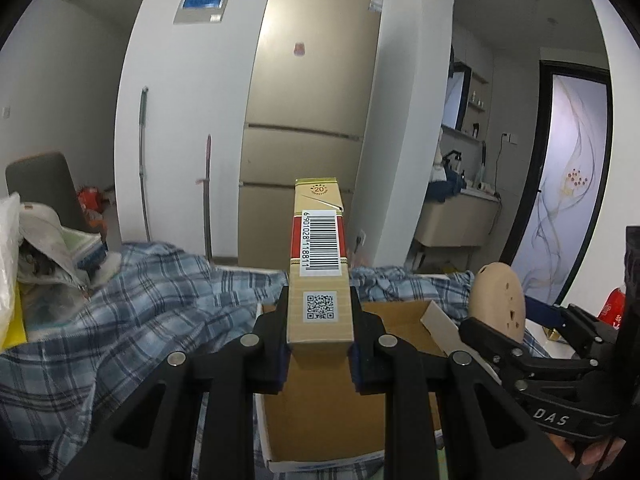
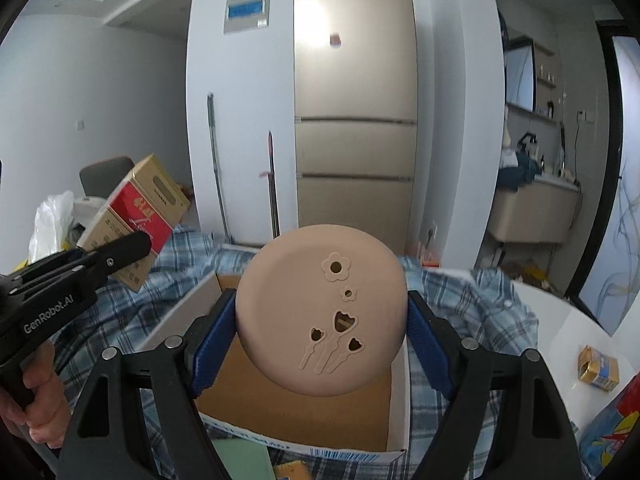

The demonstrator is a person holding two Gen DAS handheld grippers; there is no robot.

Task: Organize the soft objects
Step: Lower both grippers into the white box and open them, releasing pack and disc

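Note:
My left gripper (image 1: 319,344) is shut on a long gold and red carton (image 1: 319,264) with a barcode, held above an open cardboard box (image 1: 328,420). The carton also shows in the right wrist view (image 2: 136,220), at the left. My right gripper (image 2: 320,332) is shut on a round beige disc (image 2: 320,312) with flower cut-outs, held over the same box (image 2: 304,404). The disc shows in the left wrist view (image 1: 498,304) at the right. A blue plaid cloth (image 1: 132,312) lies around the box.
A gold fridge (image 1: 308,100) stands behind against a white wall. A white bag and clutter (image 1: 36,248) sit at the left. A small gold packet (image 2: 598,368) lies on a white table (image 2: 560,332) at the right. A mop handle (image 2: 216,164) leans on the wall.

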